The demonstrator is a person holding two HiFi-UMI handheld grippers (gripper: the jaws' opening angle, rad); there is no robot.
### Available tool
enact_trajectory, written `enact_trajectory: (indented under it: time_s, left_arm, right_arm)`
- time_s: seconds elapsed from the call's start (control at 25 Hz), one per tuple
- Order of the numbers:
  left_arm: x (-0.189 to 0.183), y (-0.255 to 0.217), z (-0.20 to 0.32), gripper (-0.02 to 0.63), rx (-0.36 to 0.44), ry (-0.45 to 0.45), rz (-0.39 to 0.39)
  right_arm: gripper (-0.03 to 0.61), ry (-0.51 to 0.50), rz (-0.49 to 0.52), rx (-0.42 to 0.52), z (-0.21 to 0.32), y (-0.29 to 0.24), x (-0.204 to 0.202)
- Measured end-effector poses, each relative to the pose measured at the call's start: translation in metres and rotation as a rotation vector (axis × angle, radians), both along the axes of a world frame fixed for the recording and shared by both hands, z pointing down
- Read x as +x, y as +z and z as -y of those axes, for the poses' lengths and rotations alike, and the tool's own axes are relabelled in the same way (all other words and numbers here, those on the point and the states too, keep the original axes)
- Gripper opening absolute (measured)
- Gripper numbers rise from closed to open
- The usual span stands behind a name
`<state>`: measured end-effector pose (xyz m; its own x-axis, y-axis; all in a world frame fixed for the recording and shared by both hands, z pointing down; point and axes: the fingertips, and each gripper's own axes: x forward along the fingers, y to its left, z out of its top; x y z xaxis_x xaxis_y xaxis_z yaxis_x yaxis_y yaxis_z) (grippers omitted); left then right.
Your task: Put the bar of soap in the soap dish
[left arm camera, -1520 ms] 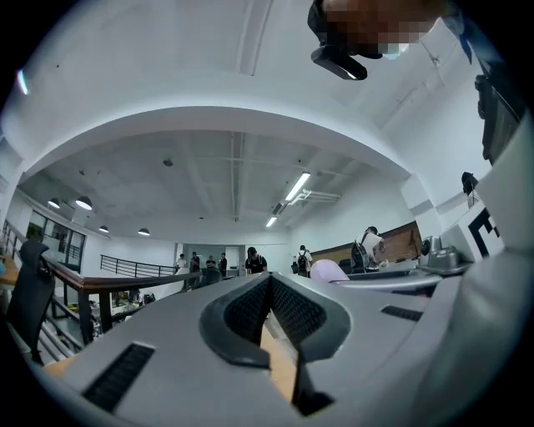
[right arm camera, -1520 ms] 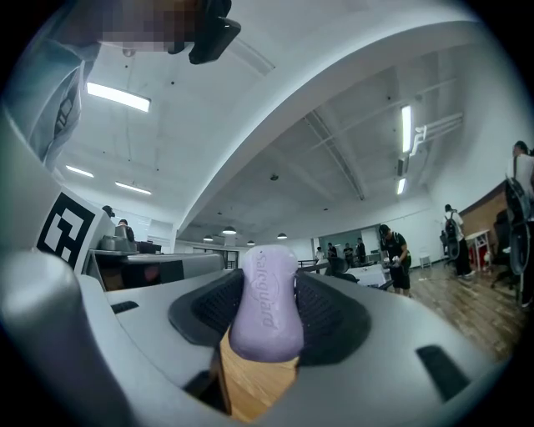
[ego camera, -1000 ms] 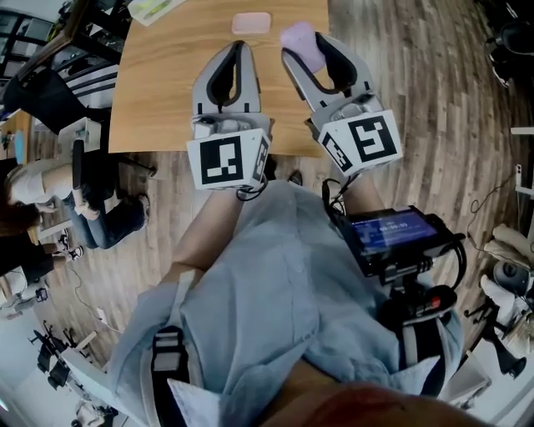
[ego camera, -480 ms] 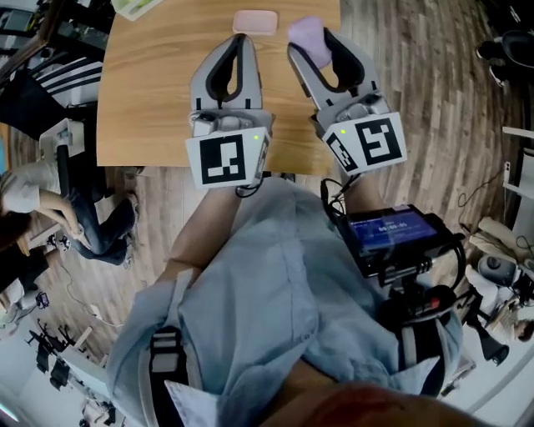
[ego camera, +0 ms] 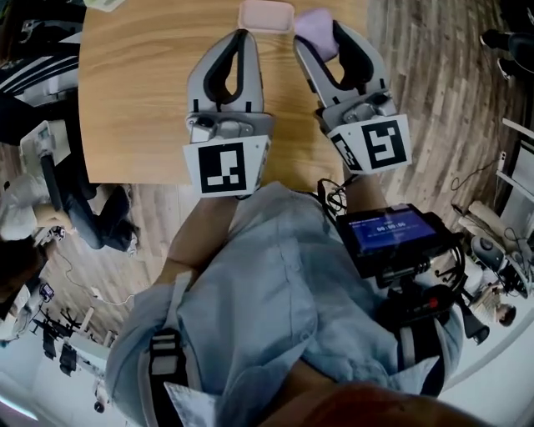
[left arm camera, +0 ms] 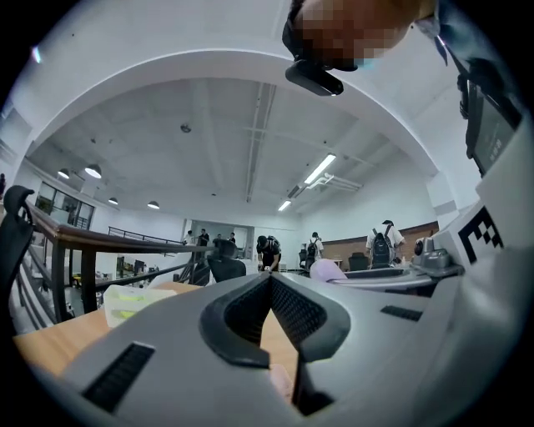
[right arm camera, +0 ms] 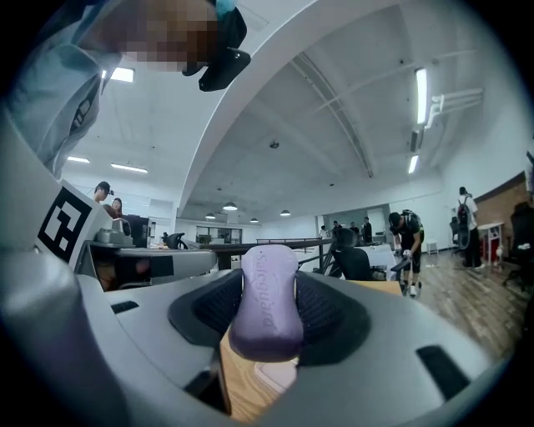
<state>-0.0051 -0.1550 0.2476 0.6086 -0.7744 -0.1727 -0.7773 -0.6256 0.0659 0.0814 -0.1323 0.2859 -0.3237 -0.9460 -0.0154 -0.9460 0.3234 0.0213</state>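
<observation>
A lilac bar of soap (ego camera: pixel 314 32) (right arm camera: pixel 265 298) is clamped between the jaws of my right gripper (ego camera: pixel 324 37) (right arm camera: pixel 267 313), held above the far part of the wooden table (ego camera: pixel 150 92). The pale pink soap dish (ego camera: pixel 265 15) lies at the table's far edge, just left of the soap; a bit of it shows under the bar (right arm camera: pixel 279 375) in the right gripper view. My left gripper (ego camera: pixel 243 37) (left arm camera: pixel 269 282) is shut with nothing between its jaws, its tips near the dish's near edge.
The table's right edge runs close beside the right gripper, with wood-plank floor (ego camera: pixel 442 92) beyond. A pale green packet (left arm camera: pixel 133 302) lies on the table's far left. People stand far off in the room (left arm camera: pixel 269 250).
Both grippers have moved forward over the table toward the dish, the right one carrying the soap. The dish now lies just ahead of the gripper tips.
</observation>
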Motion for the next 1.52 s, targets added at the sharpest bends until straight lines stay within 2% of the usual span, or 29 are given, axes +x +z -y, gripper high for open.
enact_trajectory:
  time_s: [0.28, 0.44, 0.56, 0.64, 0.8, 0.96, 1.16, 1.52]
  left_arm:
    - [0.004, 0.065, 0.073, 0.006, -0.127, -0.004, 0.025]
    - [0.009, 0.079, 0.078, 0.006, -0.155, 0.002, 0.023]
    - [0.000, 0.082, 0.079, 0.006, -0.175, 0.009, 0.026]
    - [-0.008, 0.086, 0.091, 0.006, -0.186, 0.008, 0.023]
    - [-0.007, 0.102, 0.116, 0.006, -0.216, 0.005, 0.023]
    - [-0.011, 0.136, 0.148, 0.006, -0.267, -0.007, 0.024]
    - [-0.014, 0.151, 0.162, 0.006, -0.288, -0.025, 0.029]
    - [-0.030, 0.145, 0.164, 0.006, -0.298, -0.063, 0.031]
  right_arm:
    - [0.210, -0.008, -0.021, -0.091, 0.077, 0.065, 0.007]
    - [0.210, 0.001, -0.020, -0.138, 0.083, 0.091, 0.015]
    - [0.210, 0.011, -0.023, -0.172, 0.087, 0.102, 0.005]
    - [0.210, 0.003, -0.048, -0.204, 0.098, 0.113, -0.003]
    - [0.210, 0.011, -0.035, -0.213, 0.131, 0.124, -0.006]
    - [0.210, -0.015, -0.061, -0.282, 0.160, 0.165, -0.013]
    - [0.210, -0.060, -0.100, -0.345, 0.170, 0.194, -0.022]
    - [0.210, -0.133, -0.174, -0.407, 0.166, 0.205, -0.042]
